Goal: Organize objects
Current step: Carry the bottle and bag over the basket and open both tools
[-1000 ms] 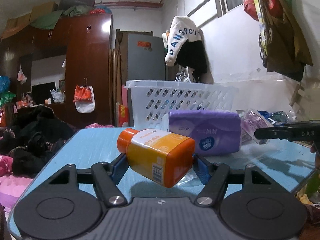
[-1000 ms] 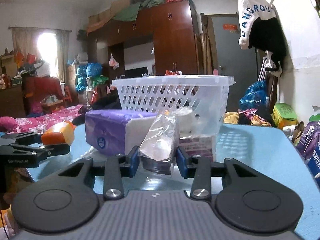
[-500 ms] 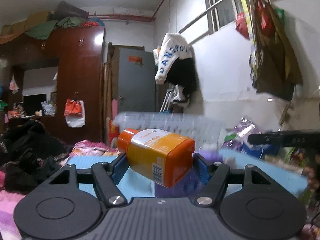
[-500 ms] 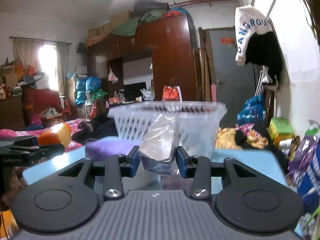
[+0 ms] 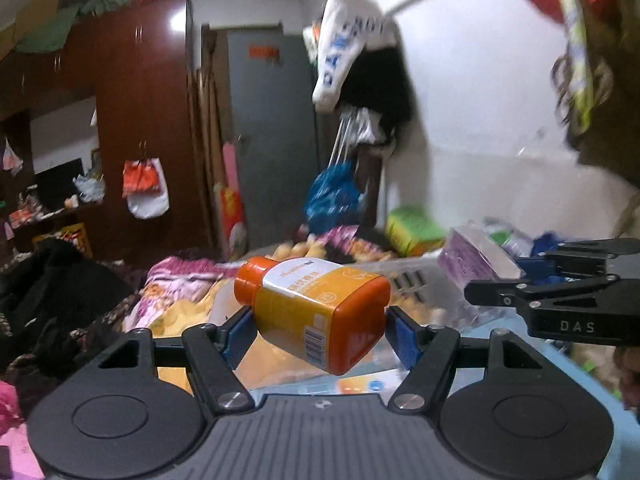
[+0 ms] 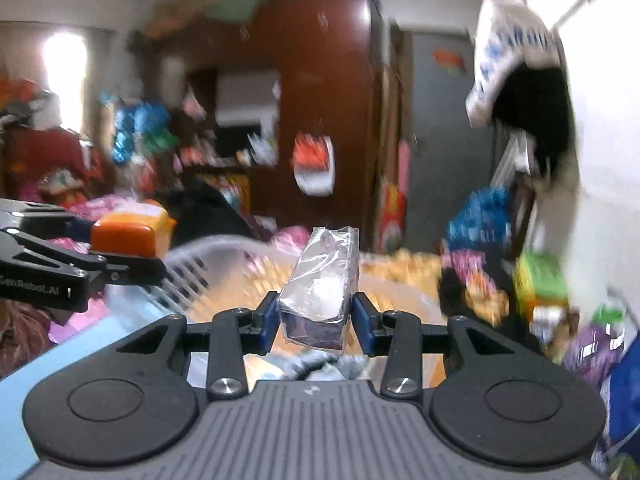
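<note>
Above the white basket (image 6: 208,264), left hand-held gripper (image 5: 320,332) clamps an orange bottle (image 5: 316,312) lying sideways w/ cap pointing left; right hand-held gripper (image 6: 314,320) pinches a clear-wrapped packet (image 6: 320,288) upright. Background blurred.

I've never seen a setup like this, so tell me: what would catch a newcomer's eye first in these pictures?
Probably the orange bottle, lying on its side and pinched between the blue-padded jaws of the left gripper, right at the center of the left wrist view. Next, the clear-wrapped packet held upright in the right gripper. Below both sits a blurred white basket, with a cluttered room behind.
</note>
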